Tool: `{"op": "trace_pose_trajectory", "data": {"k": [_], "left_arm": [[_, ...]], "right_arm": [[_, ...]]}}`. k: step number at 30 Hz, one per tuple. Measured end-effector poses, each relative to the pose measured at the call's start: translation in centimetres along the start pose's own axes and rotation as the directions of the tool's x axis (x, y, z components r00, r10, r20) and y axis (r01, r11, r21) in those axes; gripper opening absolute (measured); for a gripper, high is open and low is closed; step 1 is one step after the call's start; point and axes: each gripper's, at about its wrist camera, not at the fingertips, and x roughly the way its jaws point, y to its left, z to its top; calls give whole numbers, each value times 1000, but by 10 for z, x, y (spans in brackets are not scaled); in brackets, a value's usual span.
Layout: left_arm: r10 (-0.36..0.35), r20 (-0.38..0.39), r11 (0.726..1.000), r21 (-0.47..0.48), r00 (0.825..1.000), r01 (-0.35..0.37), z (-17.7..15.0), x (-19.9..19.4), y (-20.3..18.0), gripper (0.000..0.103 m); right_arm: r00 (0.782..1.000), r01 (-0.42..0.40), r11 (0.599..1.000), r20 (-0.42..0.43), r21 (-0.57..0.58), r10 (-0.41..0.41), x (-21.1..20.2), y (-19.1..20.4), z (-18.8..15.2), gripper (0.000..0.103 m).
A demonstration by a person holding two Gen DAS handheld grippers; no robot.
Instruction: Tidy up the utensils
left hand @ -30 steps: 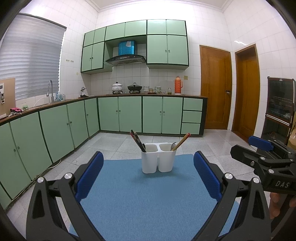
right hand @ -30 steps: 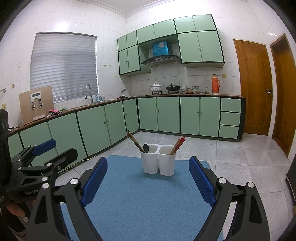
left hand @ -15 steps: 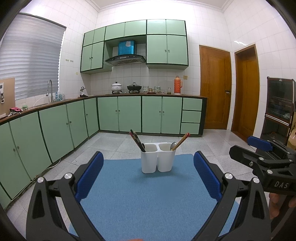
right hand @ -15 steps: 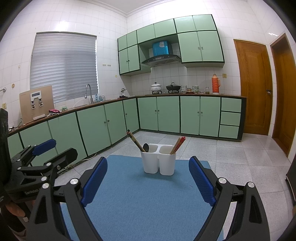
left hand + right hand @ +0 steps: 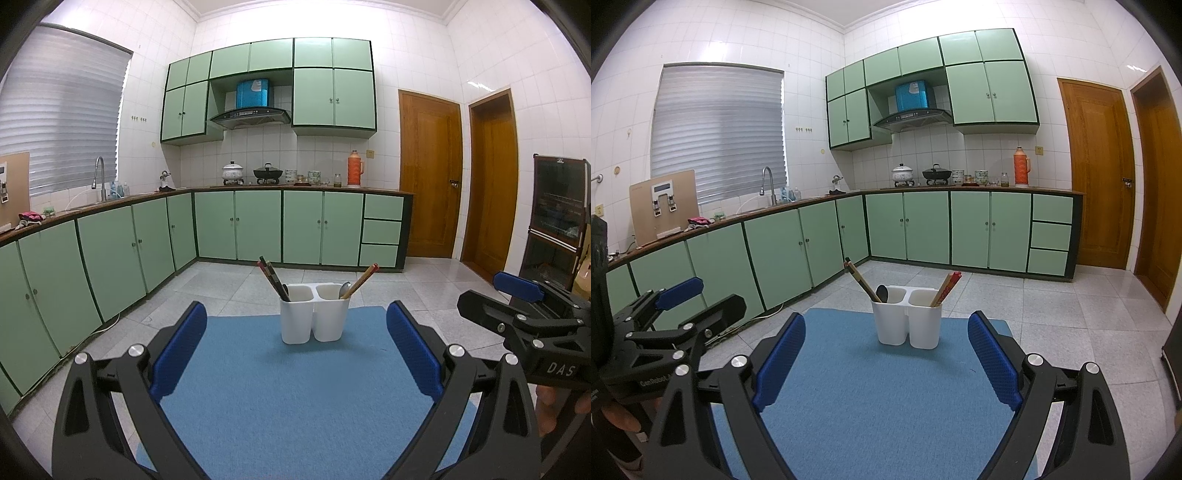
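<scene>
Ahead of both pairs of fingers, at the far edge of a blue felt mat (image 5: 295, 391), a white two-compartment plastic utensil holder (image 5: 314, 317) is seen upright. Dark chopsticks (image 5: 271, 277) lean out of its left cup; a metal spoon (image 5: 345, 288) and red-tipped wooden chopsticks (image 5: 364, 278) share the right one. The left gripper (image 5: 293, 347) and the right gripper (image 5: 886, 354) are held wide open and empty, well short of the holder, with bare mat between the blue pads. Whether sorting is finished cannot be told; if the spoon is to be moved, one gripper is best brought in from above, closed on the handle alone, and lifted straight up, since a sideways pull would likely tip the light holder.
</scene>
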Motion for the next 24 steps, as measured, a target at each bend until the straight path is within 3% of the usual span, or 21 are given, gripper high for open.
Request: {"op": "trace_pose_trajectory", "data": {"k": [24], "left_arm": [[-7, -11, 1000, -8, 1000, 7, -2, 2, -4, 95]], "right_arm": [[1000, 5, 1000, 2, 0, -5, -1, -1, -3, 90]]}}
